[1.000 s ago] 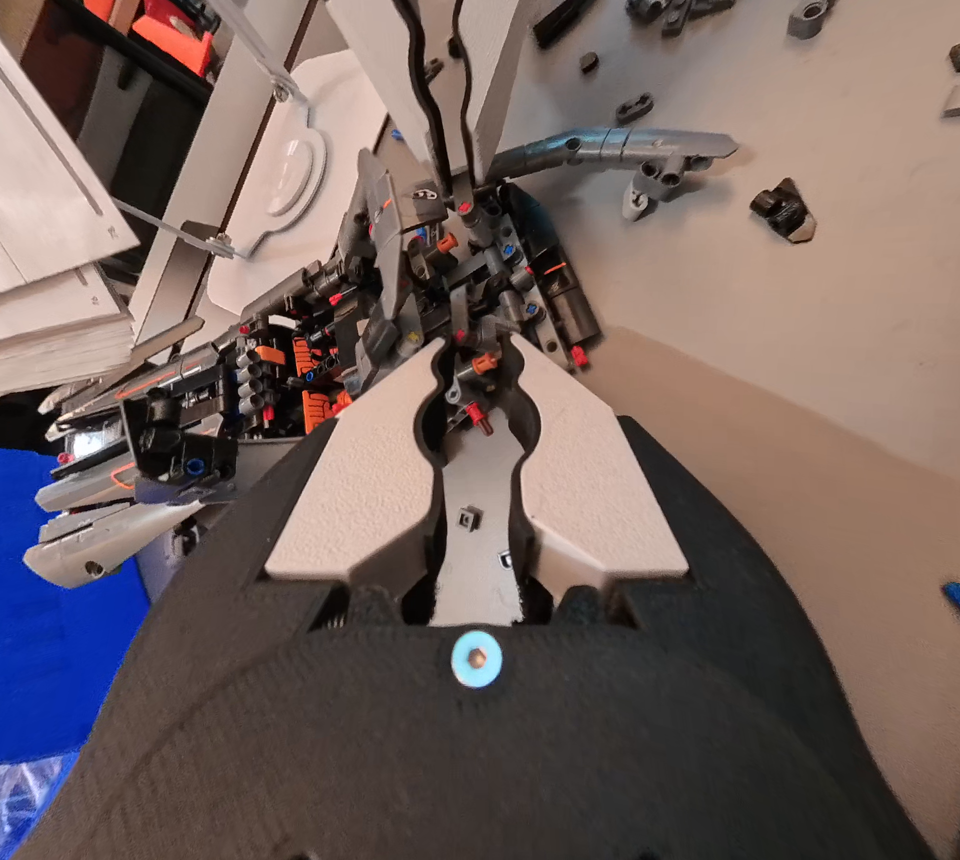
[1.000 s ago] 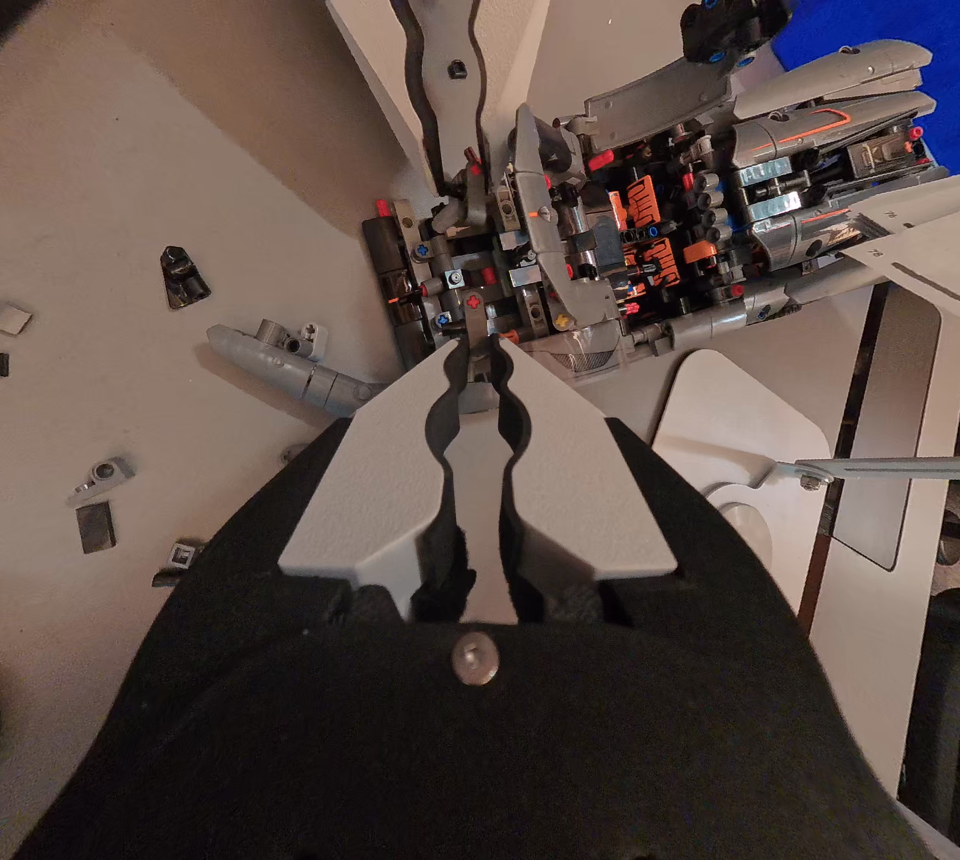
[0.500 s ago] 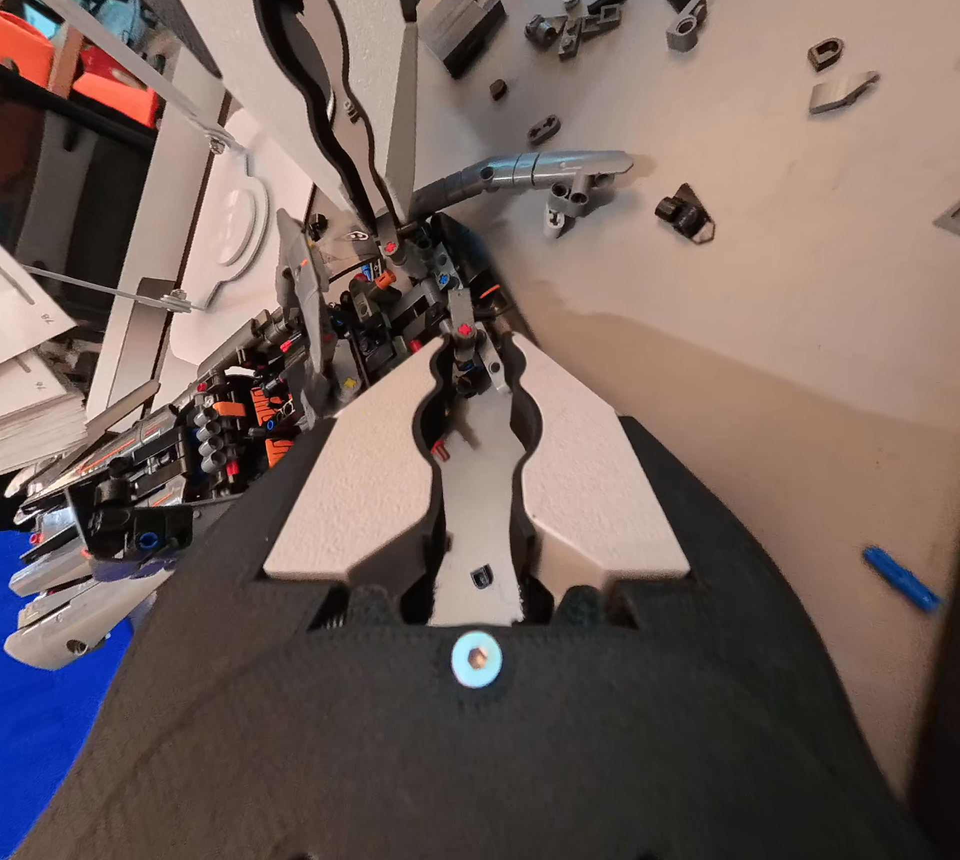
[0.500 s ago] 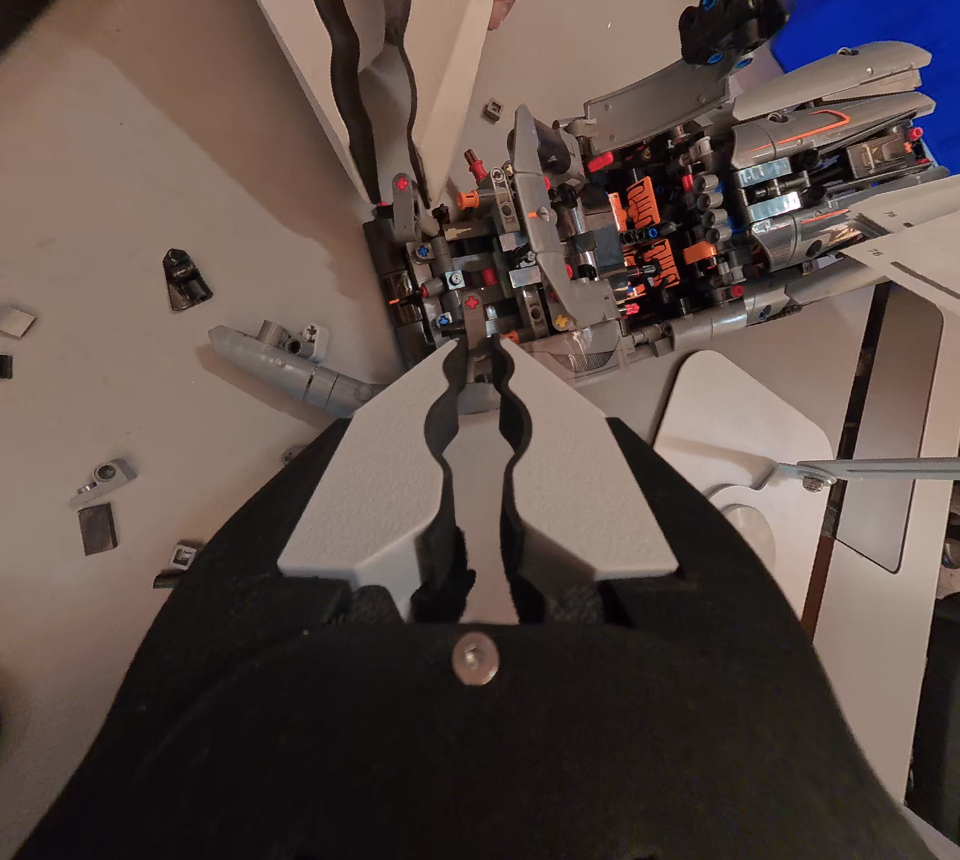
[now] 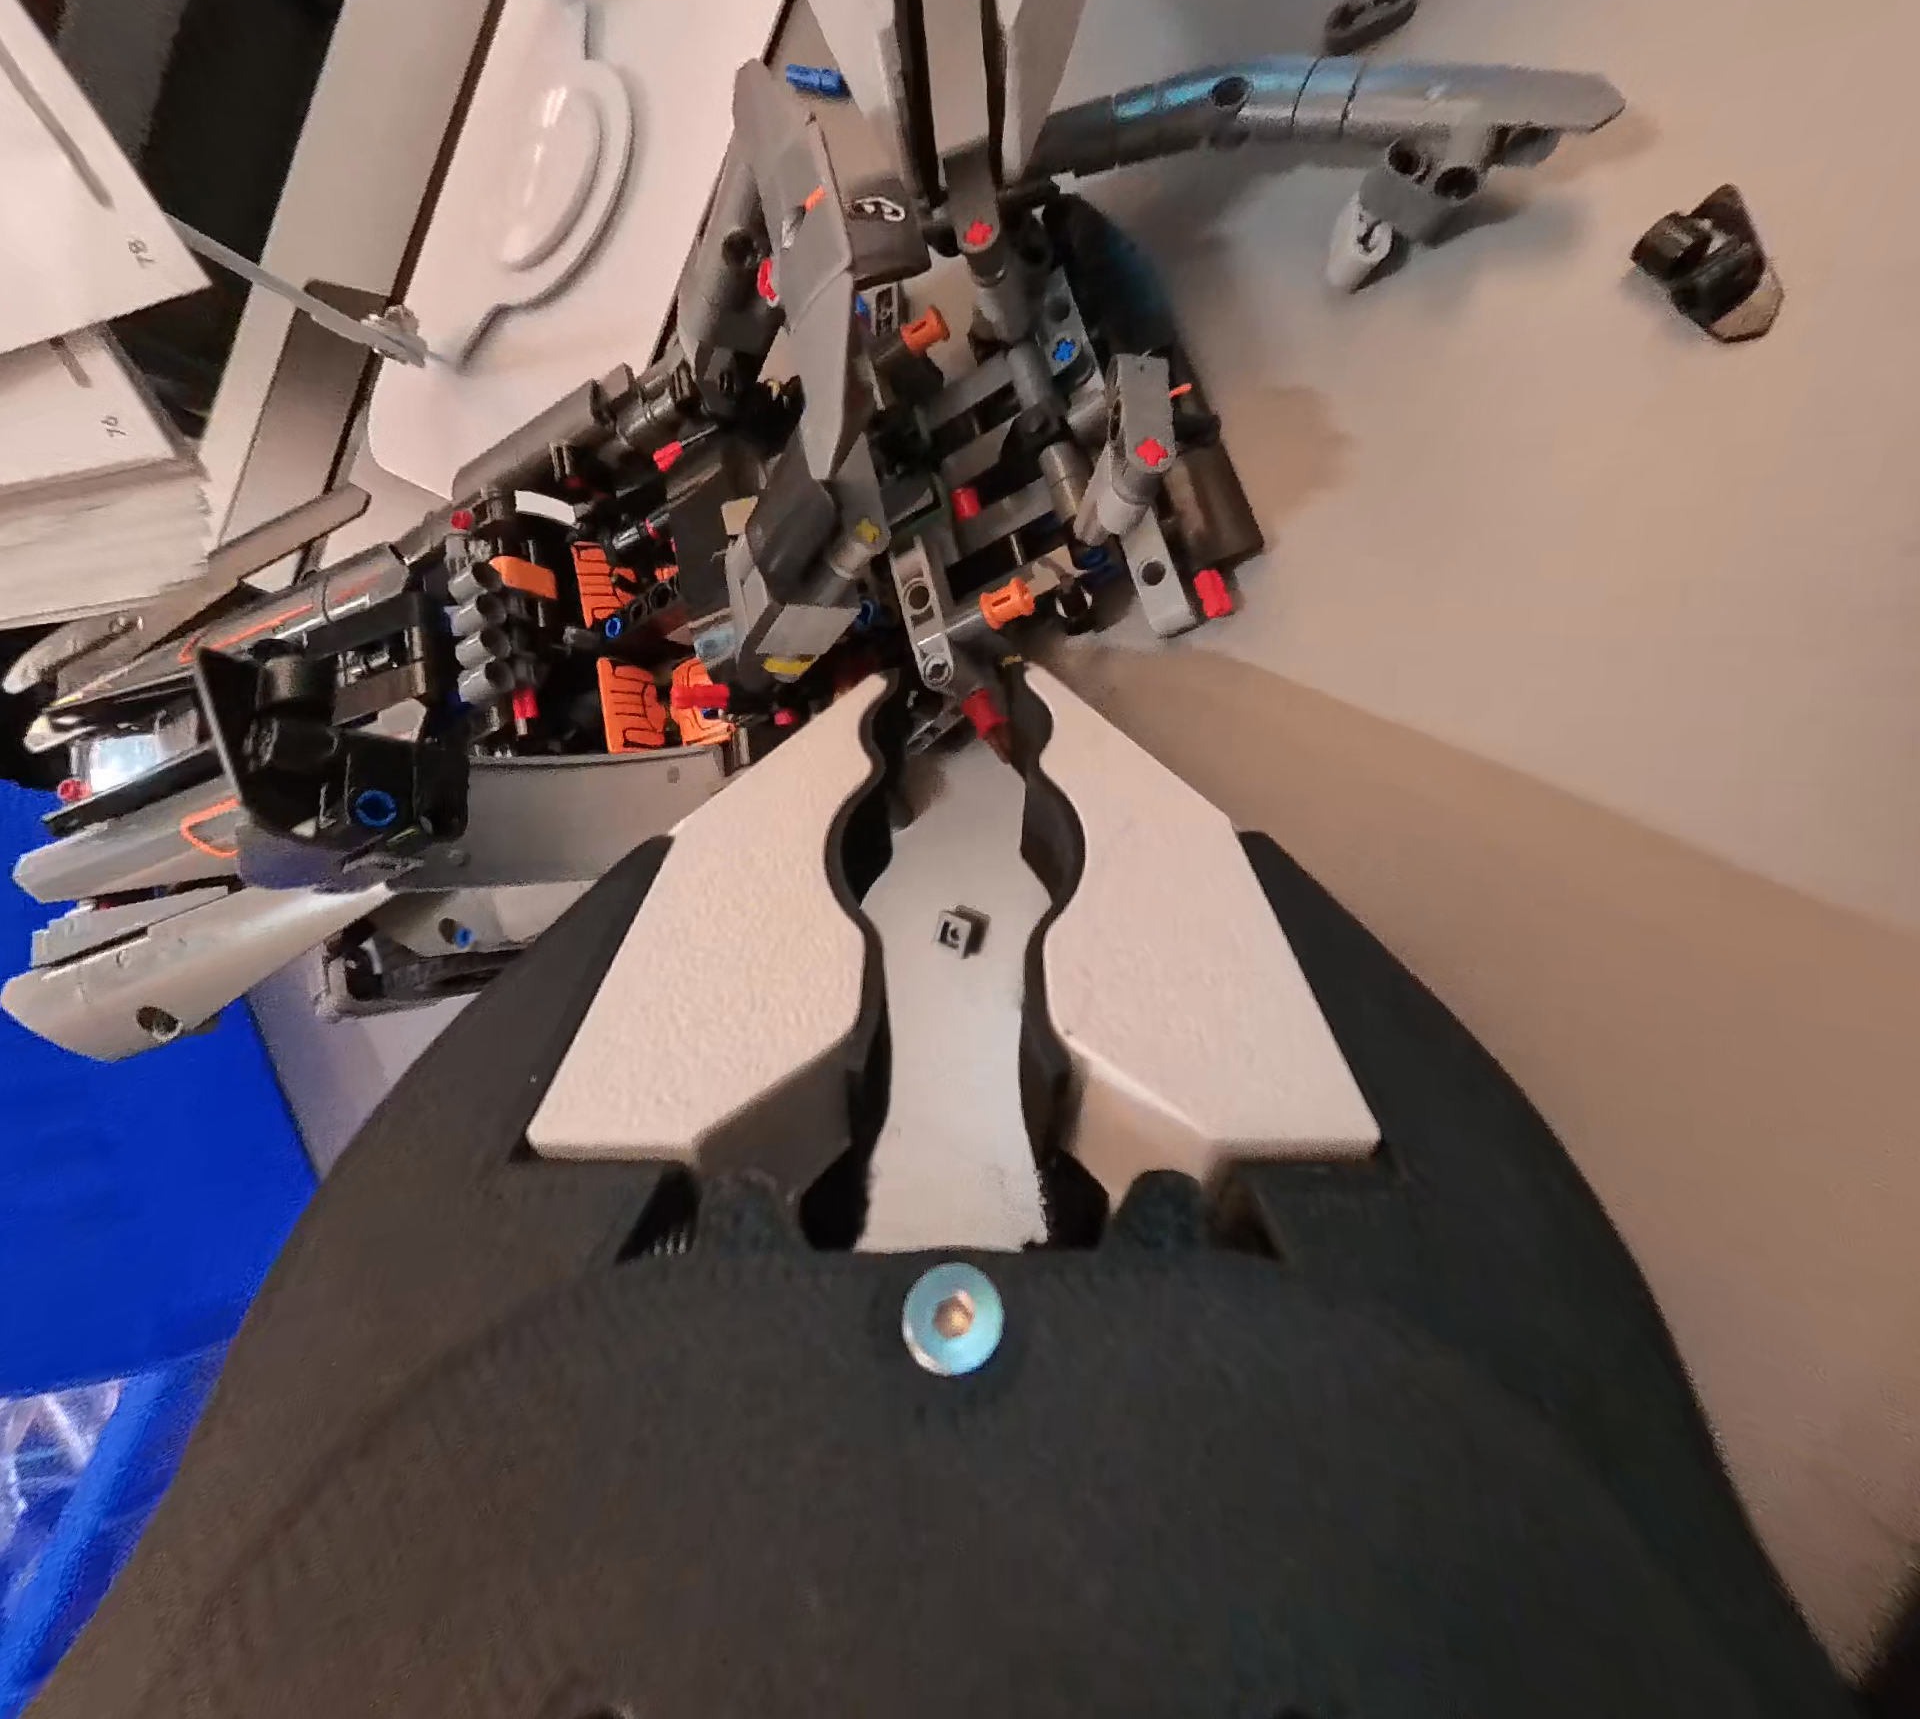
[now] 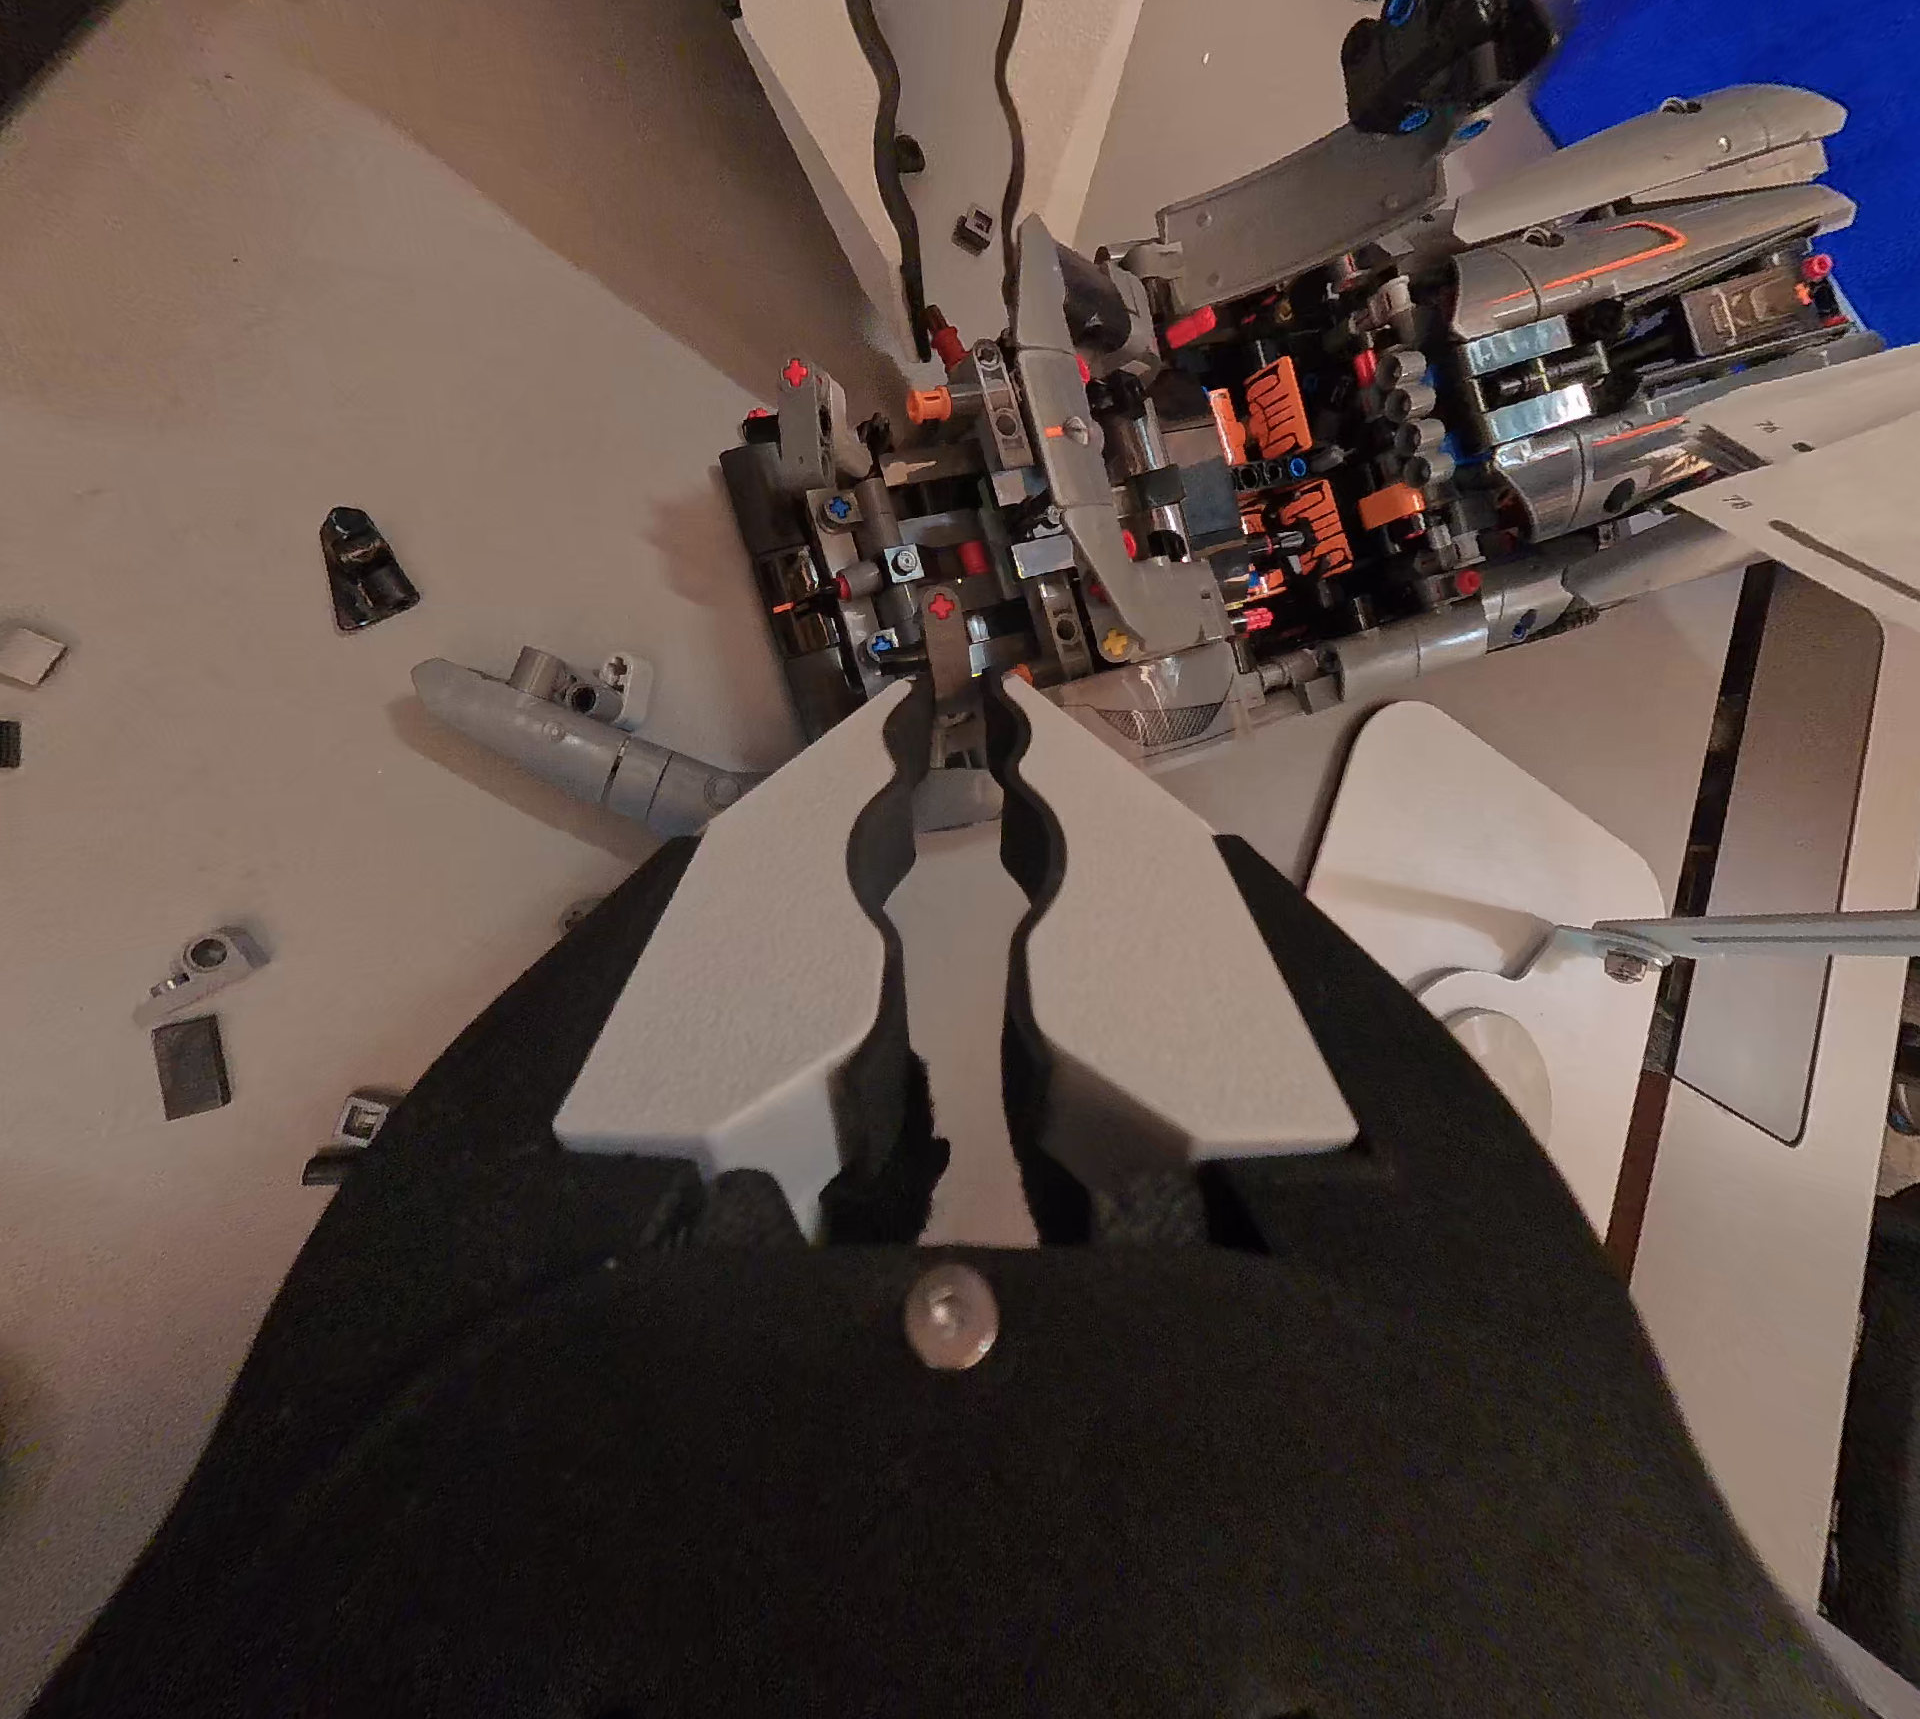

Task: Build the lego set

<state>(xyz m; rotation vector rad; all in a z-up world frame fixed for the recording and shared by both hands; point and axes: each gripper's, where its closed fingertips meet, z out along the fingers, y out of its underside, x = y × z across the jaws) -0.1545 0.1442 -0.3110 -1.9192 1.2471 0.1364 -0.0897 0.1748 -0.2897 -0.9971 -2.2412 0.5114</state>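
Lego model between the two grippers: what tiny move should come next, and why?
Probably nudge the left gripper forward, seating the red pin between its tips into the Lego model. The right gripper pinches a grey beam on the far side, seemingly bracing it.

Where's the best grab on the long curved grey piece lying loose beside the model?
Take the long curved grey piece mid-span, gripper from above, fingers across its narrow width. It lies flat on the table; its connector cluster and the model probably crowd both ends.
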